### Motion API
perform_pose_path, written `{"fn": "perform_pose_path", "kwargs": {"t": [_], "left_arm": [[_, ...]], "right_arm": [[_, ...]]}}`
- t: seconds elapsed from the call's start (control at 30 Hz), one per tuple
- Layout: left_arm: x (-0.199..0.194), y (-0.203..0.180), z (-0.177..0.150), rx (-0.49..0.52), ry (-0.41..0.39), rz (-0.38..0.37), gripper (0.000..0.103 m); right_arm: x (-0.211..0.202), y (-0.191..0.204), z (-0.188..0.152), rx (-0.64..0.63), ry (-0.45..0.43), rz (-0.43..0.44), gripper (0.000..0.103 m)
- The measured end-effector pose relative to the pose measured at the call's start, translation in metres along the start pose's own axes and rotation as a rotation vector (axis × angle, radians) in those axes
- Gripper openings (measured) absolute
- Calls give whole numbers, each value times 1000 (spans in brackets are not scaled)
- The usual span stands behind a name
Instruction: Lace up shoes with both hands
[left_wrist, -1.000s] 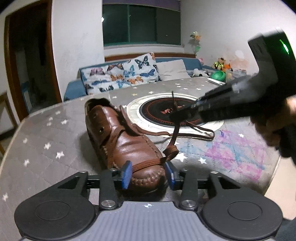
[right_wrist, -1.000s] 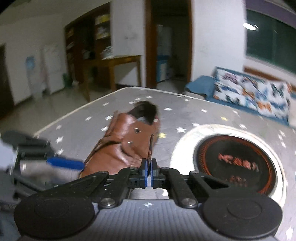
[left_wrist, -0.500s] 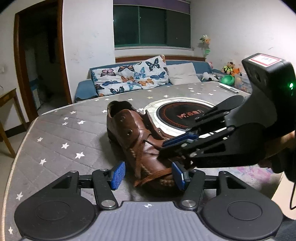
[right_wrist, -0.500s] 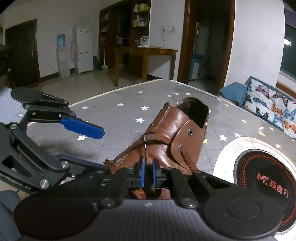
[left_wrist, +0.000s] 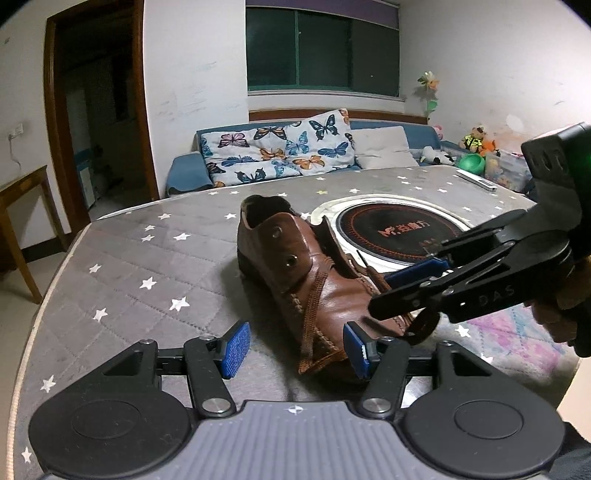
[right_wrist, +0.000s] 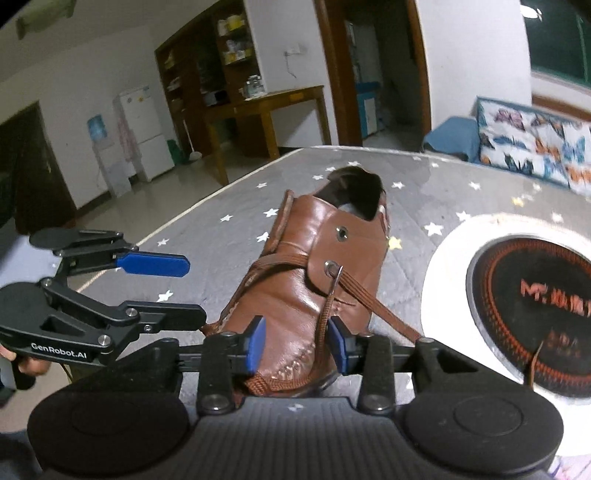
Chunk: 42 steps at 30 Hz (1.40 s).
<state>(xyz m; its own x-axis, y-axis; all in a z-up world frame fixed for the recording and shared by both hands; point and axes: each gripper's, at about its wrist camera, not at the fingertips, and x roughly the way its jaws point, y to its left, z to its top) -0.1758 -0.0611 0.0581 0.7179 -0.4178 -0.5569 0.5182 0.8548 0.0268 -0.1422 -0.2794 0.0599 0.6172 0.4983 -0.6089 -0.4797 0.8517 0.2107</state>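
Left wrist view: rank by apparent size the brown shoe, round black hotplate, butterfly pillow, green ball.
1. brown shoe, nearest the camera, so inflated
2. round black hotplate and butterfly pillow: about alike, not ranked
3. green ball

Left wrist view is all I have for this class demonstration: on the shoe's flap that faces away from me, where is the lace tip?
Observer: On that flap, the lace tip stands right at the lower eyelet. I can't tell whether it has entered.
Operator: Is the right tool clamping that lace?
Observer: No. The right tool has just been opening its jaws. The lace runs loose between them.
Operator: And the upper eyelet?
Observer: The upper eyelet is empty.
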Motion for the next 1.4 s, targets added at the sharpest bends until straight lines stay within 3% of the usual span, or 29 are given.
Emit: {"fn": "perform_pose_path", "kwargs": {"t": [0.07, 0.13, 0.2, 0.27, 0.4, 0.67, 1.0, 1.4], "left_arm": [[0, 1, 0, -4, -2, 3, 59], [0, 2, 0, -7, -4, 5, 59], [0, 2, 0, -9, -1, 8, 59], [2, 3, 1, -13, 7, 12, 59], [8, 5, 4, -22, 45, 52, 59], [28, 23, 5, -81, 152, 126, 59], [47, 26, 0, -45, 225, 184, 59], [60, 19, 4, 33, 282, 216, 66]], "right_arm": [[2, -4, -2, 19, 6, 4, 23], [1, -5, -5, 34, 2, 5, 21], [0, -5, -6, 34, -4, -7, 8], [-1, -5, -7, 28, -13, -26, 2], [-11, 2, -9, -29, -54, -93, 2], [-64, 19, -5, -280, -219, -421, 2], [-122, -20, -1, -283, -312, -804, 1], [-123, -38, -23, -380, -279, -998, 1]]}}
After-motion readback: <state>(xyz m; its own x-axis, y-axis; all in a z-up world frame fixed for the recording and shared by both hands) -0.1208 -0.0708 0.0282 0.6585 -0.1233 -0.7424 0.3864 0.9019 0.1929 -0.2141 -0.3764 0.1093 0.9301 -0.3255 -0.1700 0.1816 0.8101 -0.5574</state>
